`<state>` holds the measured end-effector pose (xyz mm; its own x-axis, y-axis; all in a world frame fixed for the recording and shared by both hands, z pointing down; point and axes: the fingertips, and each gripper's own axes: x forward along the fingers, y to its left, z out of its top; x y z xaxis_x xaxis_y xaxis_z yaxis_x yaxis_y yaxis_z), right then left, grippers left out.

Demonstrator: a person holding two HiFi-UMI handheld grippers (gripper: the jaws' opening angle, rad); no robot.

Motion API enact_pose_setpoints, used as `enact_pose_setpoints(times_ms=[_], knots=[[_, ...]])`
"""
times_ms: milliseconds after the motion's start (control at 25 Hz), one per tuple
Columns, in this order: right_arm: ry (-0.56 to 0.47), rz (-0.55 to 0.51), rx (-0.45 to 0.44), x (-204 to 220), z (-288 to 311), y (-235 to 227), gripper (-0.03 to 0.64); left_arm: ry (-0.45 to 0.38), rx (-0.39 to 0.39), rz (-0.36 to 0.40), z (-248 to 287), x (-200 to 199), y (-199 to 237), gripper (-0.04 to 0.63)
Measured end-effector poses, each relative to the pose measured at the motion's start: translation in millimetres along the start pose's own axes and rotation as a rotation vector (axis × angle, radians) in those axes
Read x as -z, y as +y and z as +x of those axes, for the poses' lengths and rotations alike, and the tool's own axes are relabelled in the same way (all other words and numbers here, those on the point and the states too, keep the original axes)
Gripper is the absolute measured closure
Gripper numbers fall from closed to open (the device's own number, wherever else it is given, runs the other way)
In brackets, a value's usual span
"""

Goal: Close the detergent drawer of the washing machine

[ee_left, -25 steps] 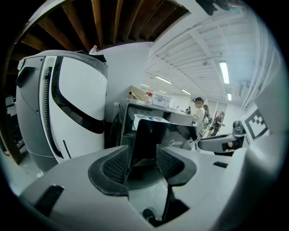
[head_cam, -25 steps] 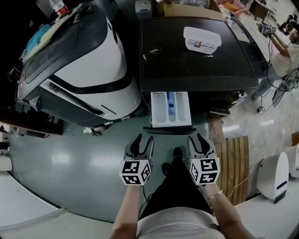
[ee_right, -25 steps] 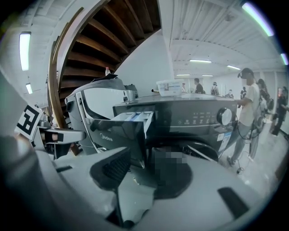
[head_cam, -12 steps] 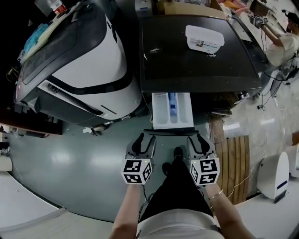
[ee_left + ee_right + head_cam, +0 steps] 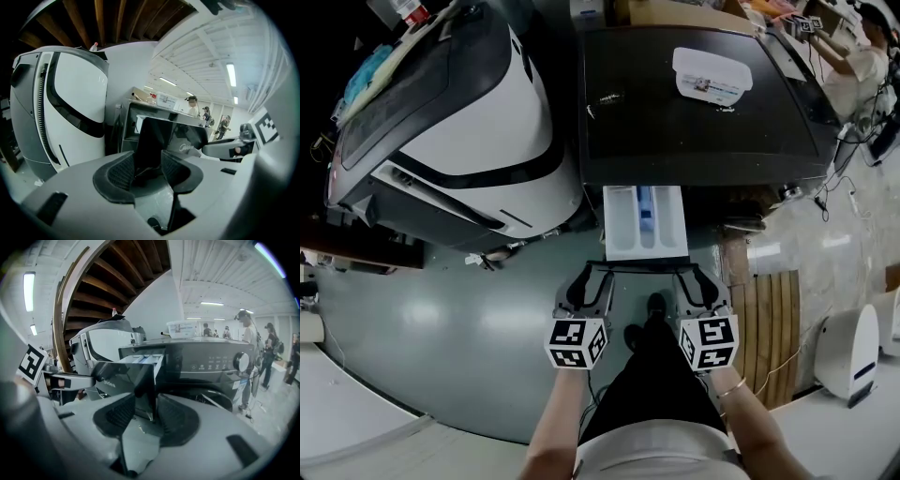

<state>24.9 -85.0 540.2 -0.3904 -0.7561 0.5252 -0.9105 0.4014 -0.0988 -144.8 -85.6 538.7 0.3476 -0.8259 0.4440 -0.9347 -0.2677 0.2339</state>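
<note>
Detergent drawer (image 5: 644,220) stands pulled out from front edge of washing machine (image 5: 694,122), near its left corner. Left claw (image 5: 588,279) just narrowing, right claw (image 5: 695,279) just widened. Both released, straddling ends of dark front panel (image 5: 642,265), pads not pressing. I'd push both ends evenly, straight inward, to avoid skew or jam.
</note>
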Motion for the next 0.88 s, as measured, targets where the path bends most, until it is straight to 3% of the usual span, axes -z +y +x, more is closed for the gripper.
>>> enact_pose_setpoints(times_ms=[880], knots=[[0.011,-0.022,0.029,-1.6,3.9,-1.3,0.479,0.03,0.013,0.019,4.8,-1.3,0.4,0.442]])
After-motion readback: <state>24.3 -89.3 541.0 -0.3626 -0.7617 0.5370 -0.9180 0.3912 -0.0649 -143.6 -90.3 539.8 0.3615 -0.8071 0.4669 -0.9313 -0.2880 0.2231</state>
